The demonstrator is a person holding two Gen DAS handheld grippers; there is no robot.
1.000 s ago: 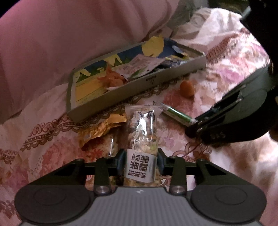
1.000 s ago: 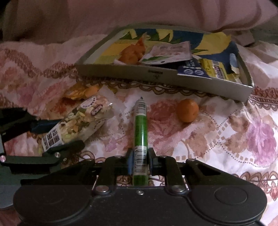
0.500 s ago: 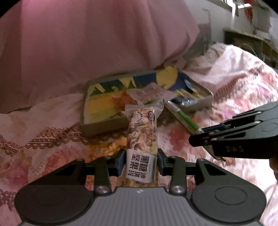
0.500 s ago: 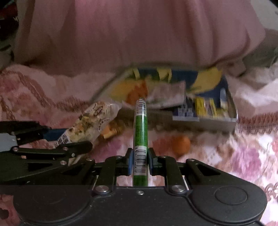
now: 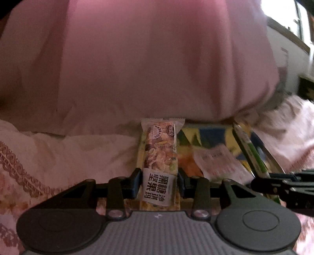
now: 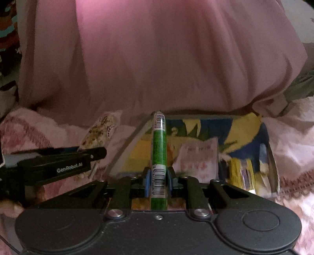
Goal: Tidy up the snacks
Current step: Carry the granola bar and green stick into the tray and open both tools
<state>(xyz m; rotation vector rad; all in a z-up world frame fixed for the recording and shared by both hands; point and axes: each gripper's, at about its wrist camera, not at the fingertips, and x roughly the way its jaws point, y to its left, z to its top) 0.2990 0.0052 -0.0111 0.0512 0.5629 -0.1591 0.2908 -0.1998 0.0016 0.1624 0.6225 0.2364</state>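
Left wrist — fingers [image 5: 137,183] clamp nut bar [image 5: 160,157].

Big pink pillow [image 5: 147,64] on floral bedspread [image 5: 39,157], bright window [image 5: 284,17] upper right.

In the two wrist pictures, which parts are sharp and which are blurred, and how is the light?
Left wrist view: the nut bar in the left gripper is sharp, the tray behind is smeared, and a window glares at top right. Right wrist view: the green stick in the right gripper is sharp, the tray blurred, and the light dim and pinkish.
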